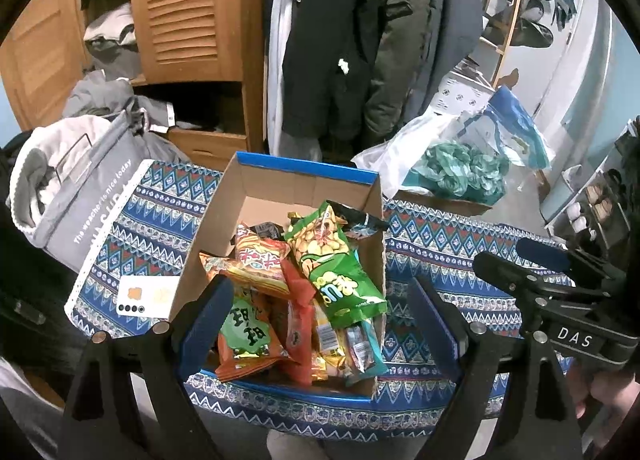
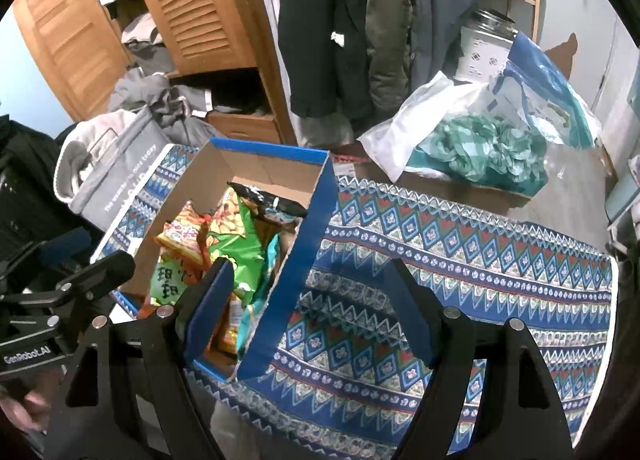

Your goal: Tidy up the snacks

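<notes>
An open cardboard box (image 1: 280, 188) with blue edges stands on a table with a patterned blue cloth (image 1: 432, 244). It holds several snack bags: a green peanut bag (image 1: 332, 260), an orange-red bag (image 1: 260, 260), an orange bag with a green label (image 1: 248, 340). My left gripper (image 1: 316, 324) is open and empty, held just above the box's near end. My right gripper (image 2: 312, 308) is open and empty over the box's right wall (image 2: 308, 240) and the cloth (image 2: 460, 260). The snacks (image 2: 232, 244) show in the right wrist view too. The right gripper's body (image 1: 560, 300) shows at right in the left view.
A white card (image 1: 148, 296) lies on the cloth left of the box. A grey laundry bag (image 1: 80, 196) stands at the table's left. A plastic bag with teal fabric (image 1: 460, 168) lies behind the table. A wooden wardrobe (image 1: 188, 8) and hanging coats (image 1: 360, 40) stand behind.
</notes>
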`<move>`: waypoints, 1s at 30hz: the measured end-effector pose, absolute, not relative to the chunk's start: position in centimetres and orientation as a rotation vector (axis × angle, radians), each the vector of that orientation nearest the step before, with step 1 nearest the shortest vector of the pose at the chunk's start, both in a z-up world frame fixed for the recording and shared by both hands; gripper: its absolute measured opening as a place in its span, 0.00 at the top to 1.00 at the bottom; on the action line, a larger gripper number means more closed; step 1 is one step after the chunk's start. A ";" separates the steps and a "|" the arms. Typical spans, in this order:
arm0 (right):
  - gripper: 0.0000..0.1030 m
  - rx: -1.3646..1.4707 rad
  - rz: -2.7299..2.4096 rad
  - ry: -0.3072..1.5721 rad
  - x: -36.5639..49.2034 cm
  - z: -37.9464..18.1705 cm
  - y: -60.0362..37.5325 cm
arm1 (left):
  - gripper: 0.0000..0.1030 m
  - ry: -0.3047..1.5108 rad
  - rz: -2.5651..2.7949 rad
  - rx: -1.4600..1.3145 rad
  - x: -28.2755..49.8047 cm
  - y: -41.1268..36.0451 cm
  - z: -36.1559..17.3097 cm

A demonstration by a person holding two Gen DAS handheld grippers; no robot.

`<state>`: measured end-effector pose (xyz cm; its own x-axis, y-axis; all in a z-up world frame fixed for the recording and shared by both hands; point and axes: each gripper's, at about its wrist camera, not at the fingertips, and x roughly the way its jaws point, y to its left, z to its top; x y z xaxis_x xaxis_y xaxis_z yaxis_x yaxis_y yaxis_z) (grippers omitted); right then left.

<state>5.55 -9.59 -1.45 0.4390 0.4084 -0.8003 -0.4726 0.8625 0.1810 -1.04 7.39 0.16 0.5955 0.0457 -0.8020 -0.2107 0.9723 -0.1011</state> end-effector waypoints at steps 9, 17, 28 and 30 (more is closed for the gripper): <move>0.25 -0.072 0.549 0.977 5.7 -1.6 -9.8 | 0.13 0.963 0.150 -0.187 -0.9 7.1 0.1; 0.25 -0.071 0.547 0.994 5.8 -2.3 -9.8 | 0.13 0.979 0.134 -0.202 -0.8 7.1 -0.1; 0.25 -0.067 0.544 1.001 5.9 -2.3 -9.9 | 0.13 0.979 0.127 -0.200 -0.9 7.0 -0.2; 0.25 -0.068 0.544 1.002 6.0 -2.3 -9.8 | 0.13 0.977 0.129 -0.203 -0.8 7.0 -0.2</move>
